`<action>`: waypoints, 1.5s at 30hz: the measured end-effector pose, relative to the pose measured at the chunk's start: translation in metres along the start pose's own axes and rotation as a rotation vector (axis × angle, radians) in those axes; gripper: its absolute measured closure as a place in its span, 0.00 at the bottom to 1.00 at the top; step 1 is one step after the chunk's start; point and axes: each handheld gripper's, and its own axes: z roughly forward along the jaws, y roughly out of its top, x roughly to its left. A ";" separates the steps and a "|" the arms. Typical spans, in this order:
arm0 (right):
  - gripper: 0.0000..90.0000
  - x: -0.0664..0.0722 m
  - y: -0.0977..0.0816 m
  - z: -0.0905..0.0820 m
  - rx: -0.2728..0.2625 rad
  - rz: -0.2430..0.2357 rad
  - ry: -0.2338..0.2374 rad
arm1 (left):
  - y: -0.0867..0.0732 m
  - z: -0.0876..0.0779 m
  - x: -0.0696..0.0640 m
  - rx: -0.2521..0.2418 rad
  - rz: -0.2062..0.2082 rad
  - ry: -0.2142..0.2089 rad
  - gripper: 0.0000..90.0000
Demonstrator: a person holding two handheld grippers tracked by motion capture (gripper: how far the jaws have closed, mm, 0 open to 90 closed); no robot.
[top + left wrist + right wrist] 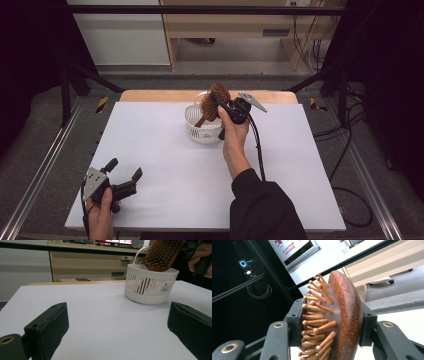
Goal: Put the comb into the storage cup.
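Here: brown wooden hairbrush (342,317), peg bristles, rounded back.

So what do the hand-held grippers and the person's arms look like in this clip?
Both are black. The left hand-held gripper carries a grey three-cornered plate on top, as does the right hand-held gripper. A black cable trails from the right one. Brass-coloured screws sit in the black jaws. The right arm wears a black sleeve.
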 end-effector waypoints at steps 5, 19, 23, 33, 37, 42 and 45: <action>0.56 -0.001 0.001 0.000 0.005 -0.005 0.003 | 0.000 0.000 0.000 0.000 -0.001 0.002 0.04; 0.54 -0.007 0.003 -0.002 0.031 -0.027 0.005 | 0.000 0.000 0.000 0.001 0.000 0.001 0.04; 0.53 -0.007 0.003 -0.003 0.040 -0.037 -0.001 | 0.000 0.000 0.000 0.001 0.000 0.001 0.04; 0.50 -0.011 0.004 -0.005 0.063 -0.097 -0.022 | -0.001 0.001 0.000 0.006 -0.001 0.000 0.04; 0.49 -0.013 0.005 -0.005 0.070 -0.105 -0.023 | -0.001 0.000 0.000 0.005 -0.002 0.001 0.04; 0.48 -0.017 0.005 -0.005 0.078 -0.111 -0.026 | -0.001 0.001 0.000 0.006 0.000 -0.001 0.04; 0.47 -0.020 0.004 -0.006 0.076 -0.098 -0.023 | -0.001 0.001 0.000 0.007 0.001 0.000 0.04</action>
